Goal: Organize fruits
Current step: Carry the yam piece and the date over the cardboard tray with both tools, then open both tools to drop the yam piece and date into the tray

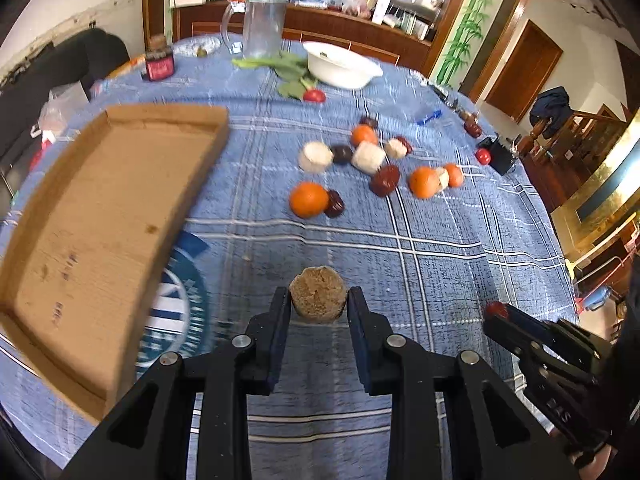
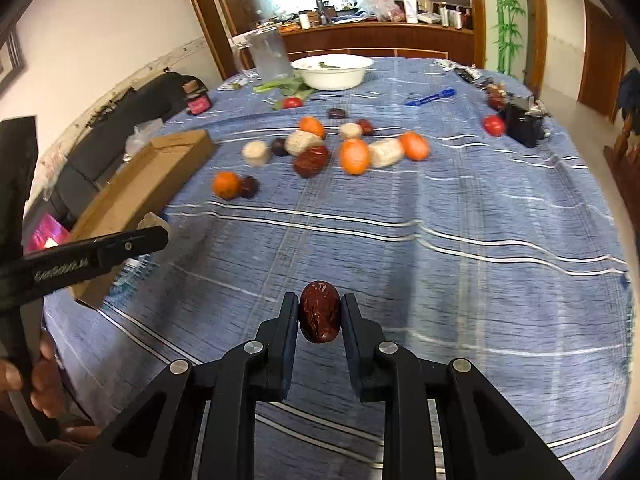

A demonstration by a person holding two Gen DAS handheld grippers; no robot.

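Both loaded: left gripper [image 1: 319, 300] clamps a tan, round, fibrous chunk [image 1: 318, 294], right gripper [image 2: 320, 312] pinches a red date [image 2: 319, 311]. Best to swing both over the empty cardboard tray [image 1: 108, 216] at the counter's left edge, then drop low. Tangerines [image 1: 309, 199], dates and pale chunks sit mid-counter; nothing blocks.

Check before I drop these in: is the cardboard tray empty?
Empty: the cardboard tray shows only bare brown floor, as far as the left wrist view reaches.
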